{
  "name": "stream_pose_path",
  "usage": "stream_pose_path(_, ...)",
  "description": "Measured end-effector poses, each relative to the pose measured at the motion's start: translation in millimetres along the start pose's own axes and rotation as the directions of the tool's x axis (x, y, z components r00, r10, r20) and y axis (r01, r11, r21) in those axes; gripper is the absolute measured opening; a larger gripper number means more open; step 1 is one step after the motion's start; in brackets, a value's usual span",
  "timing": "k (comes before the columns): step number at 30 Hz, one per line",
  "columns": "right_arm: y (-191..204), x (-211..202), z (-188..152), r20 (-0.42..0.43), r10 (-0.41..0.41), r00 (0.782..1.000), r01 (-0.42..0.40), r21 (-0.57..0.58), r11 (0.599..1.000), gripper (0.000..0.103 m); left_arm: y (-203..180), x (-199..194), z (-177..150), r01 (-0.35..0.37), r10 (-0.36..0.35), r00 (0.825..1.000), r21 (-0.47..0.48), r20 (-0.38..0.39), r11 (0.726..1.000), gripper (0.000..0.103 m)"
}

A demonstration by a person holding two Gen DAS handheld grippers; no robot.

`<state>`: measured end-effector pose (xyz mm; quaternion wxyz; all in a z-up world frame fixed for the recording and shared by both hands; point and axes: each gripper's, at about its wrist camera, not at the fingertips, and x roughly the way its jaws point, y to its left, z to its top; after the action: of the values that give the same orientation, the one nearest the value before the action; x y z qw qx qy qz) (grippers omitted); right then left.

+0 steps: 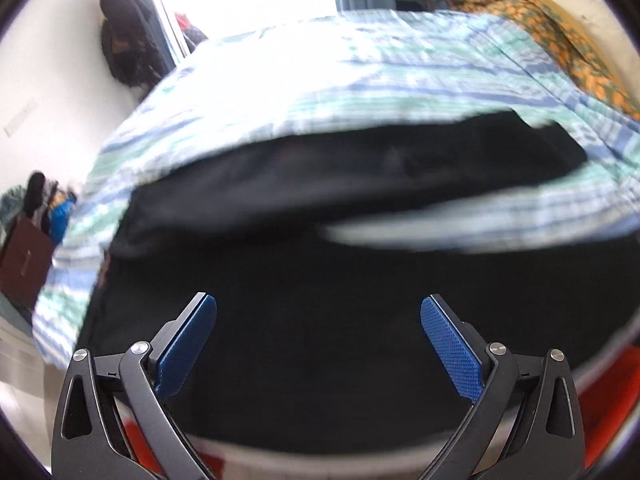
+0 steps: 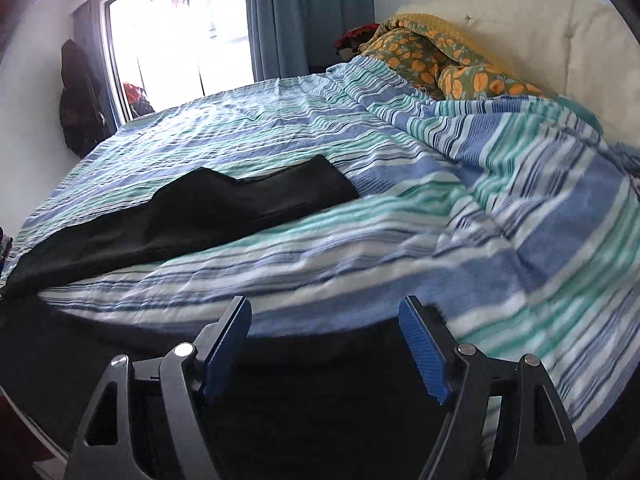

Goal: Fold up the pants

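Black pants [image 1: 320, 280] lie spread on a bed with a blue, green and white striped cover [image 1: 320, 80]. One leg stretches away across the bed to the right [image 2: 240, 208]. The other wide dark part lies at the near edge of the bed under both grippers [image 2: 320, 380]. My left gripper [image 1: 319, 312] is open and empty just above the dark cloth. My right gripper [image 2: 324, 316] is open and empty over the near edge of the pants and the striped cover [image 2: 440, 220]. The left wrist view is blurred.
A bunched orange-flowered blanket [image 2: 440, 64] and a cream headboard [image 2: 540, 36] are at the far right. A window [image 2: 172, 40] with blue curtains is behind the bed. Dark clothes [image 2: 80, 100] hang on the left wall. Red floor [image 1: 608, 384] shows beside the bed.
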<state>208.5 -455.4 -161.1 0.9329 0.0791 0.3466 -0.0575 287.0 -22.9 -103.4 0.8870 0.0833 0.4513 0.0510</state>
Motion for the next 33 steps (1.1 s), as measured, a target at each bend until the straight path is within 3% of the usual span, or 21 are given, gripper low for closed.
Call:
stream_pose_path(1, 7, -10, -12, 0.025, 0.004, 1.000, -0.004, 0.018, 1.000, 0.082, -5, 16, 20, -0.028, 0.028, 0.999, 0.006, 0.022, 1.000, 0.102)
stream_pose_path(3, 23, -21, -27, 0.042, 0.041, 0.998, -0.042, 0.036, 0.998, 0.089, -24, 41, 46, -0.010, 0.008, 1.000, 0.055, 0.019, 0.998, 0.102)
stream_pose_path(6, 50, -21, -25, 0.041, 0.183, 0.982, -0.179, -0.073, 0.981, 0.089, -76, 72, 76, 0.099, -0.095, 0.995, 0.151, -0.033, 0.984, 0.102)
stream_pose_path(9, 76, -16, -25, 0.044, 0.261, 0.964, -0.248, -0.201, 0.948, 0.089, -152, 86, 95, 0.187, -0.181, 0.982, 0.323, -0.048, 0.928, 0.102)
stream_pose_path(11, 86, -10, -29, 0.012, 0.329, 0.944, -0.318, -0.230, 0.920, 0.089, -202, 97, 103, 0.218, -0.215, 0.975, 0.430, -0.056, 0.876, 0.102)
stream_pose_path(13, 95, -1, -32, -0.024, 0.372, 0.928, -0.365, -0.251, 0.896, 0.089, -244, 121, 111, 0.226, -0.214, 0.973, 0.480, -0.082, 0.848, 0.102)
stream_pose_path(16, 104, 6, -35, -0.058, 0.421, 0.905, -0.420, -0.280, 0.863, 0.089, -290, 176, 123, 0.271, -0.184, 0.956, 0.446, -0.229, 0.853, 0.103)
stream_pose_path(19, 106, 12, -35, -0.082, 0.452, 0.888, -0.456, -0.282, 0.844, 0.089, -326, 183, 149, 0.345, -0.268, 0.933, 0.383, -0.242, 0.857, 0.103)
stream_pose_path(21, 103, 15, -33, -0.089, 0.457, 0.885, -0.463, -0.275, 0.843, 0.089, -363, 179, 164, 0.434, -0.350, 0.897, 0.382, -0.271, 0.816, 0.102)
stream_pose_path(23, 95, 15, -30, -0.081, 0.454, 0.887, -0.459, -0.264, 0.849, 0.089, -403, 175, 172, 0.481, -0.380, 0.873, 0.419, -0.304, 0.770, 0.102)
stream_pose_path(24, 91, 16, -28, -0.075, 0.453, 0.888, -0.457, -0.253, 0.853, 0.089, -423, 176, 174, 0.491, -0.379, 0.868, 0.441, -0.320, 0.751, 0.102)
stream_pose_path(26, 82, 16, -25, -0.064, 0.447, 0.892, -0.449, -0.224, 0.865, 0.089, -458, 177, 180, 0.471, -0.359, 0.881, 0.484, -0.309, 0.738, 0.102)
stream_pose_path(27, 78, 17, -23, -0.059, 0.444, 0.894, -0.446, -0.207, 0.871, 0.089, -472, 177, 185, 0.481, -0.369, 0.875, 0.483, -0.313, 0.732, 0.102)
stream_pose_path(29, 72, 19, -22, -0.054, 0.441, 0.896, -0.443, -0.180, 0.878, 0.089, -491, 175, 200, 0.532, -0.412, 0.844, 0.435, -0.343, 0.726, 0.102)
stream_pose_path(32, 66, 22, -20, -0.056, 0.441, 0.896, -0.444, -0.153, 0.883, 0.089, -484, 159, 235, 0.657, -0.585, 0.751, 0.264, -0.306, 0.706, 0.101)
stream_pose_path(33, 65, 24, -20, -0.058, 0.448, 0.892, -0.451, -0.145, 0.881, 0.089, -473, 155, 246, 0.681, -0.625, 0.730, 0.208, -0.277, 0.703, 0.101)
